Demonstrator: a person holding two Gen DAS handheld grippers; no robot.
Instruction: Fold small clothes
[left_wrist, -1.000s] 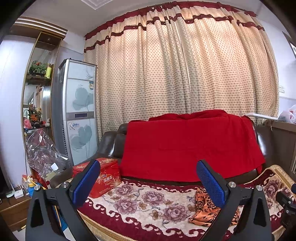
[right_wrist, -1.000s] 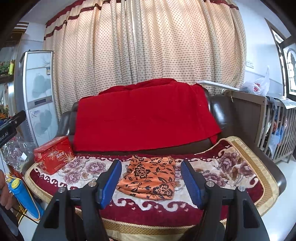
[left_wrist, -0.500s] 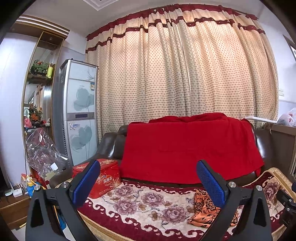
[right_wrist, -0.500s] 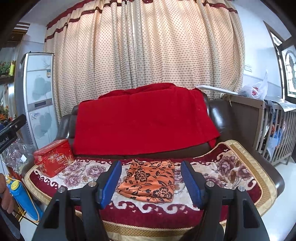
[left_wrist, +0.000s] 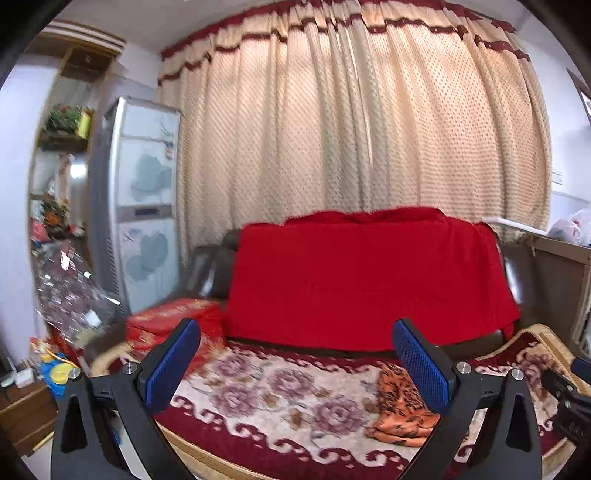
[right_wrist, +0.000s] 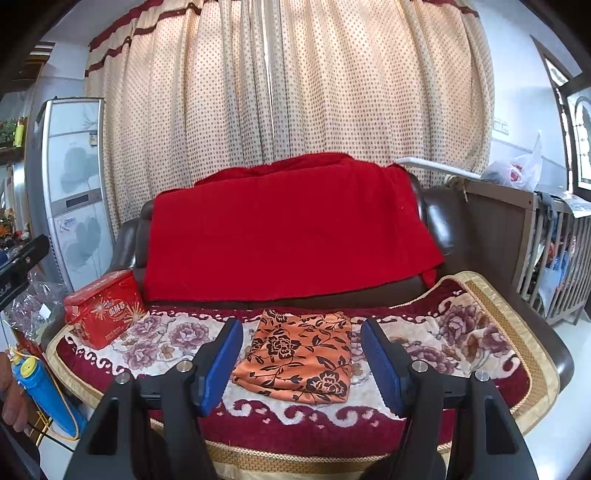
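An orange cloth with a black flower print (right_wrist: 297, 360) lies folded flat on the flowered sofa mat (right_wrist: 461, 332). In the left wrist view the cloth (left_wrist: 400, 410) shows at the lower right, partly behind a finger. My right gripper (right_wrist: 301, 363) is open and empty, held in front of the sofa with the cloth seen between its blue pads. My left gripper (left_wrist: 295, 363) is open and empty, further left and back from the sofa.
A red blanket (right_wrist: 284, 229) hangs over the dark sofa back. A red tin box (right_wrist: 105, 308) stands on the mat's left end. A tall white unit (left_wrist: 138, 206) and shelves are at the left, a wooden crib (right_wrist: 554, 251) at the right, curtains behind.
Both grippers have drawn back and tilted up a little, so the sofa sits lower in both views. The left view is blurred by motion. The cloth has not moved.
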